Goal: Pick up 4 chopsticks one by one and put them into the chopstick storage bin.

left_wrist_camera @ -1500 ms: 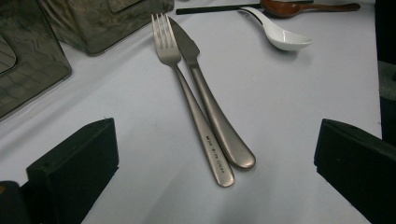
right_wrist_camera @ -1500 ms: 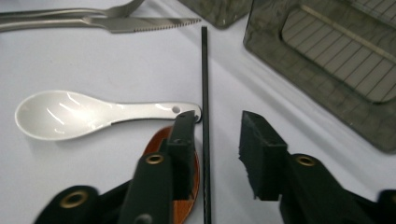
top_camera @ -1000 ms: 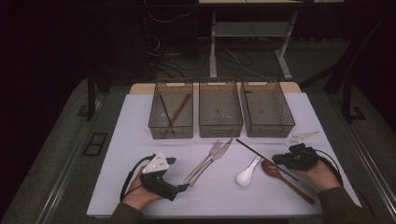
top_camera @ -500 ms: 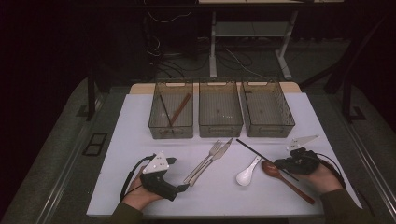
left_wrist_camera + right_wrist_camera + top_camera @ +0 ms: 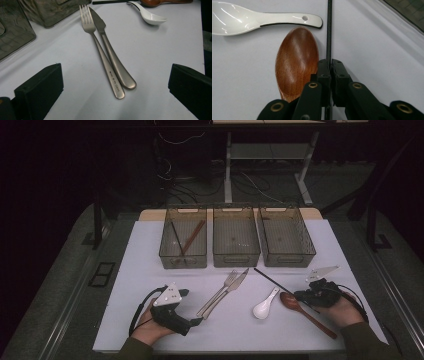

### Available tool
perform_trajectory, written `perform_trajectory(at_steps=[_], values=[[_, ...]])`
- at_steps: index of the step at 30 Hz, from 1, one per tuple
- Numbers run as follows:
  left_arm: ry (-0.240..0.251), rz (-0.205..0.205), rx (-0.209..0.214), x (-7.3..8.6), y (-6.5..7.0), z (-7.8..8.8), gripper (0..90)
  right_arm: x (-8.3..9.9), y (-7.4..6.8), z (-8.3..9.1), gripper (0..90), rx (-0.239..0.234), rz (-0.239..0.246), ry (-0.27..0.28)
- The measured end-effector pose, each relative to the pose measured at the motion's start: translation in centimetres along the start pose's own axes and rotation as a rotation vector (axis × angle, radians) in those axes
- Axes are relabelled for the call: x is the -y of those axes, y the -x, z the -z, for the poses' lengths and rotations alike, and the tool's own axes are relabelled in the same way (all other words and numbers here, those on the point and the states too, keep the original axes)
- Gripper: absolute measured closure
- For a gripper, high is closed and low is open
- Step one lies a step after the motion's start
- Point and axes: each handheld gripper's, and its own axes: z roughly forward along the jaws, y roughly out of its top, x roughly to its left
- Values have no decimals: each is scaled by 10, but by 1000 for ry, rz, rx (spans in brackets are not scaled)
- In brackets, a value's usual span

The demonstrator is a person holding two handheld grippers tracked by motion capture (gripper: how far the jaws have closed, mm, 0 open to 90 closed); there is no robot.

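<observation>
White sheeting (image 5: 150, 270) covered the table under dim light, with dark floor and cables behind it. I noted three clear bins along the far edge: the left bin (image 5: 183, 240) held brown chopsticks (image 5: 192, 237) leaning across it; the middle bin (image 5: 236, 240) and right bin (image 5: 286, 240) stood just beside it in a row.

At the near left, my left hand (image 5: 147, 325) lay on the sheet with its forearm coming in from the bottom edge. It held the left gripper (image 5: 192, 322) low and roughly level, pointed toward the table's centre. In the left gripper view its jaws stood wide apart with nothing between them, facing the handle ends of a steel fork (image 5: 100, 50) and a steel knife (image 5: 112, 57). Those two lay touching side by side, tips toward the bins.

Right of centre lay a white ceramic spoon (image 5: 264, 306). Just beside it was a wooden spoon (image 5: 305, 312), bowl toward the white spoon's handle, shaft running to the near right. A single black chopstick (image 5: 272, 280) lay diagonally, crossing just beyond the wooden spoon's bowl.

At the near right, my right hand (image 5: 345, 310) rested on the sheet, wrist low, aiming the right gripper (image 5: 300, 295) leftward and level. In the right gripper view its jaws were clamped together on the black chopstick (image 5: 329, 30), the wooden spoon's bowl (image 5: 297, 62) touching the jaw's side.
</observation>
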Motion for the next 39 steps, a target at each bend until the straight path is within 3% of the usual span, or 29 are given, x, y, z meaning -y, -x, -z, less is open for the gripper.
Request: perform_trajectory(at_steps=[5, 18, 30, 39], values=[[0, 2, 0, 0, 0, 0, 0, -1, 2, 3, 861, 12, -5, 3], [-2, -1, 1, 0, 0, 0, 0, -2, 10, 28, 862, -41, -40, 130], [-3, -2, 0, 0, 0, 0, 0, -7, 12, 51, 861, -78, -20, 243], [1, 4, -1, 0, -1, -1, 0, -12, 13, 61, 861, -109, -15, 299]])
